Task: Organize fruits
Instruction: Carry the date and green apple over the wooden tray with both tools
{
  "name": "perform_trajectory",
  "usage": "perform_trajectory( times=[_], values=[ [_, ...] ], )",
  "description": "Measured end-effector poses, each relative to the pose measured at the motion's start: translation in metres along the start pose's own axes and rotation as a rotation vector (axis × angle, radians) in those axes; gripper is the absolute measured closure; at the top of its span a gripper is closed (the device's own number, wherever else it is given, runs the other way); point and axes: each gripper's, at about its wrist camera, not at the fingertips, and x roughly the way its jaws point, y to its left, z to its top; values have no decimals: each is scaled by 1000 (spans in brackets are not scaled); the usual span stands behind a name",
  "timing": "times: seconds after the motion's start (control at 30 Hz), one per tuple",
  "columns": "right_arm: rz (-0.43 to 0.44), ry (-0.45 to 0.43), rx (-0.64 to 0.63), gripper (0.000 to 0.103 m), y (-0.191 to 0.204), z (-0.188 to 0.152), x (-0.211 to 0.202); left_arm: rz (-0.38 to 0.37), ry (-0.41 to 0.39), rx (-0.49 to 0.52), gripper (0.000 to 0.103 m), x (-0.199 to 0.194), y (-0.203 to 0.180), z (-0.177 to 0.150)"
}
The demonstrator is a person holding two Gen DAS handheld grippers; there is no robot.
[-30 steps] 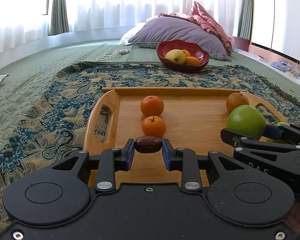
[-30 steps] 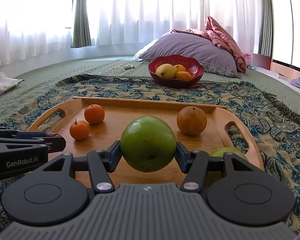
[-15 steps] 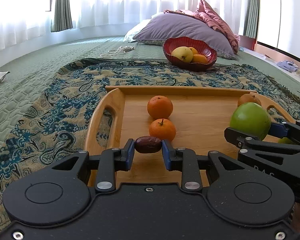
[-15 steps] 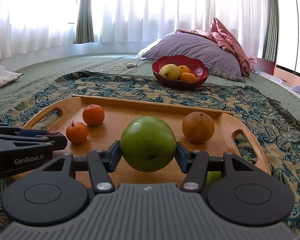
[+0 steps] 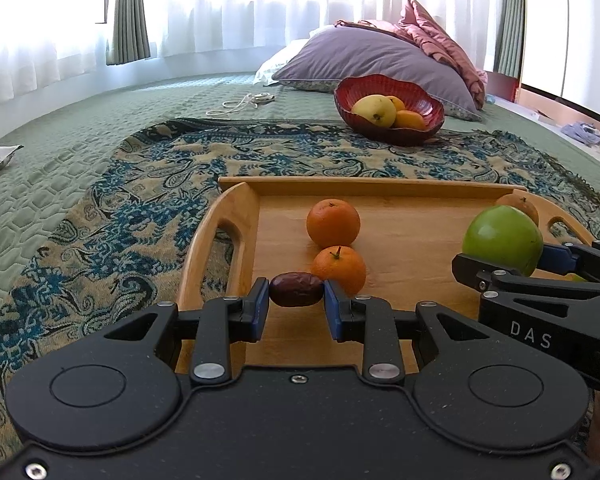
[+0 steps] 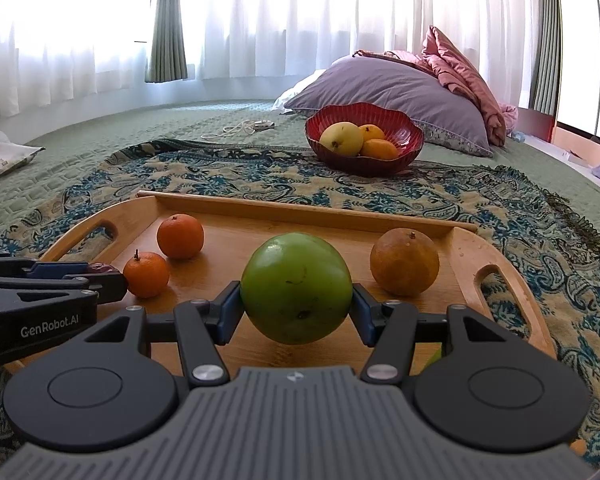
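the green apple (image 6: pixel 296 288) is clamped in the right gripper (image 6: pixel 296 300) above the wooden tray (image 6: pixel 500 248); the left gripper (image 5: pixel 296 298) pinches a dark date (image 5: pixel 296 289). only the right view shows the brownish orange (image 6: pixel 404 262) whole, the left clips it behind the apple.

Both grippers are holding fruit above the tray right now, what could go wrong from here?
1. The left gripper pinches the small dark red date only at its ends; it could twist and slip out.
2. The green apple is round and smooth, wider than the right gripper pads, so it might roll free and knock the brownish orange.
3. The grippers sit close together; heading for the red bowl at once, they may collide.
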Motion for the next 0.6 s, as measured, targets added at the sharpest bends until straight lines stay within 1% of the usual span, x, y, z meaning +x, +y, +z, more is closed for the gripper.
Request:
perform_trajectory(
  times=[0.6],
  values=[
    [10, 33, 51, 43, -3, -3, 9, 7, -9, 12, 75, 1, 0, -1]
  ],
)
